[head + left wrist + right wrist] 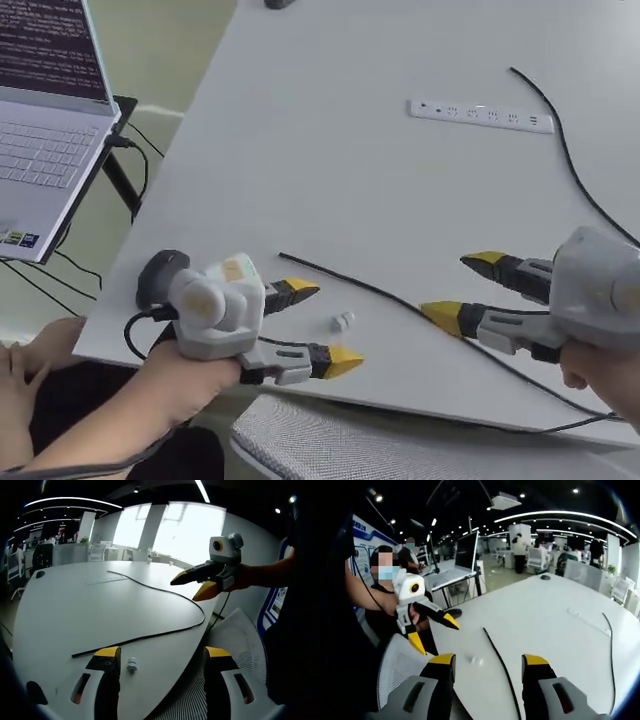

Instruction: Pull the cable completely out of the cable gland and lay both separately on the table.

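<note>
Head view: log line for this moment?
cable: out, on table | gland: beside it, apart | left gripper: open, empty | right gripper: open, empty

A white power strip [481,114] lay flat on the pale table [330,150], toward its far side. Well left of the strip, beyond the table's edge, an open laptop [45,120] sat on a black stand [120,170], its screen showing lines of text. Just right of the strip, a thin black cord [530,85] curved across the tabletop. Nearer than the strip, past the table's near edge, was a grey mesh seat [330,440].
</note>
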